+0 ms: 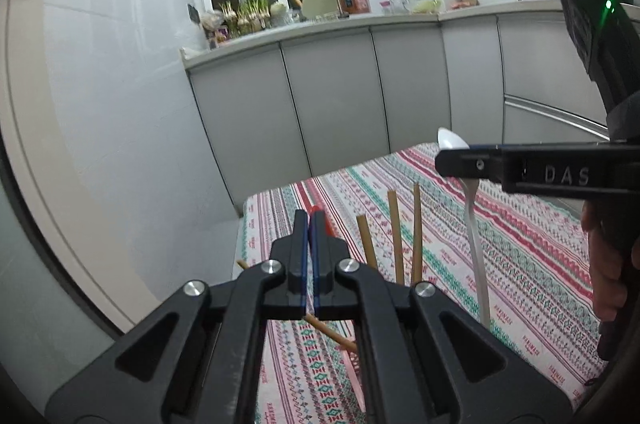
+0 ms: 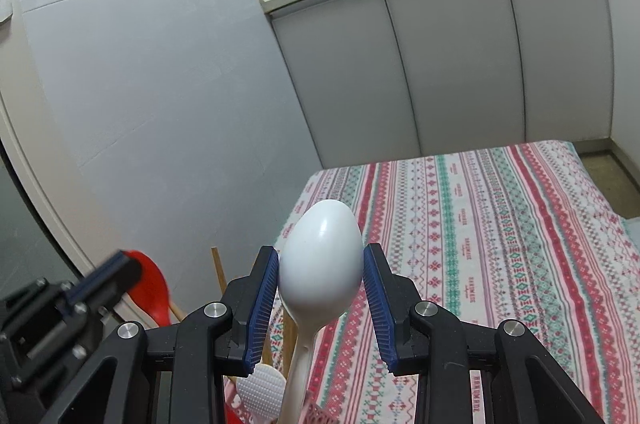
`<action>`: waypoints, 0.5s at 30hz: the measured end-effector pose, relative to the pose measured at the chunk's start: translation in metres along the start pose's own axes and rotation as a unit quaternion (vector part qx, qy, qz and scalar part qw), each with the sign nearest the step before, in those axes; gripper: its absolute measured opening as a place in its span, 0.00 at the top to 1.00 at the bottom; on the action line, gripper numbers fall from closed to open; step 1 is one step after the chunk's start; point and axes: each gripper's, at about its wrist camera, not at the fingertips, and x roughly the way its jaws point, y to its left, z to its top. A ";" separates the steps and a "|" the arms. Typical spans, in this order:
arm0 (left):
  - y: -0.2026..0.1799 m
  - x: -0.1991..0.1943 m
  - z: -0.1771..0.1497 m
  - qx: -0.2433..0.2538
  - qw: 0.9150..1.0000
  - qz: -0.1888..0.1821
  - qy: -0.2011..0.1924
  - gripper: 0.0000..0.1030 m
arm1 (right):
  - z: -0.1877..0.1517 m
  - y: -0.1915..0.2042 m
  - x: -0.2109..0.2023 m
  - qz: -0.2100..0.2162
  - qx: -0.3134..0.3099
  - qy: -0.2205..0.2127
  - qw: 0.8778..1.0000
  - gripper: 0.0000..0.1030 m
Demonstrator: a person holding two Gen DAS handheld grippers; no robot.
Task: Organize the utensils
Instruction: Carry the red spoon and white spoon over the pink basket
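A: Where's your white spoon (image 2: 320, 256)?
B: Bowl up, handle hanging down, btwn your right gripper (image 2: 320, 288) pads, which touch its bowl on both sides, above the striped tablecloth (image 2: 500, 244).
A: And your left gripper (image 1: 309, 244)?
B: Clenched on a red spoon (image 2: 150, 284), beside the upright chopsticks (image 1: 396, 236).

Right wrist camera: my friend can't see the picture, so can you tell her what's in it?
A white plastic spoon stands bowl-up between the blue pads of the right gripper, above a table with a striped red, green and white cloth. At lower left, the left gripper holds a red spoon near some wooden chopsticks; grey kitchen cabinets stand behind.
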 end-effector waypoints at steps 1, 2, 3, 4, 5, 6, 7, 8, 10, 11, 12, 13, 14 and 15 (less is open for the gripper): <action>0.001 0.002 -0.002 -0.002 1.000 -0.002 0.006 0.98 | -0.001 0.001 0.000 0.000 0.001 -0.001 1.000 0.62; 0.002 0.004 -0.003 -0.003 1.000 -0.004 0.011 0.98 | -0.002 0.002 0.002 0.001 0.001 -0.003 1.000 0.62; 0.004 0.006 -0.004 -0.006 1.000 -0.010 0.019 0.98 | -0.002 0.003 0.002 0.002 0.001 -0.005 1.000 0.62; 0.005 0.007 -0.005 -0.010 0.999 -0.017 0.026 0.98 | -0.003 0.005 0.003 0.002 -0.001 -0.008 1.000 0.62; 0.007 0.007 -0.006 -0.015 0.999 -0.025 0.031 0.98 | -0.004 0.007 0.003 0.001 -0.004 -0.010 1.000 0.62; 0.008 0.008 -0.007 -0.021 0.999 -0.034 0.037 0.98 | -0.005 0.008 0.004 -0.001 -0.006 -0.012 1.000 0.62; 0.012 0.008 -0.007 -0.038 0.997 -0.051 0.048 0.98 | -0.005 0.010 0.005 -0.004 -0.009 -0.013 1.000 0.62; 0.016 0.008 -0.008 -0.053 0.995 -0.064 0.056 0.91 | -0.006 0.011 0.007 -0.005 -0.011 -0.013 1.000 0.62; 0.026 0.006 -0.010 -0.090 0.990 -0.086 0.067 0.77 | -0.007 0.013 0.010 -0.005 -0.010 -0.012 1.000 0.62; 0.029 0.005 -0.011 -0.103 0.988 -0.094 0.070 0.71 | -0.008 0.013 0.011 -0.004 -0.009 -0.012 1.000 0.62; 0.036 0.002 -0.011 -0.125 0.984 -0.105 0.073 0.70 | -0.008 0.014 0.013 -0.003 -0.008 -0.012 1.000 0.62; 0.041 -0.001 -0.011 -0.142 0.981 -0.110 0.074 0.70 | -0.009 0.016 0.014 -0.003 -0.009 -0.013 1.000 0.62; 0.044 -0.002 -0.011 -0.152 0.979 -0.113 0.075 0.68 | -0.009 0.017 0.014 -0.003 -0.010 -0.015 1.000 0.62; 0.050 -0.005 -0.010 -0.168 0.976 -0.113 0.077 0.65 | -0.010 0.018 0.015 -0.003 -0.011 -0.017 1.000 0.62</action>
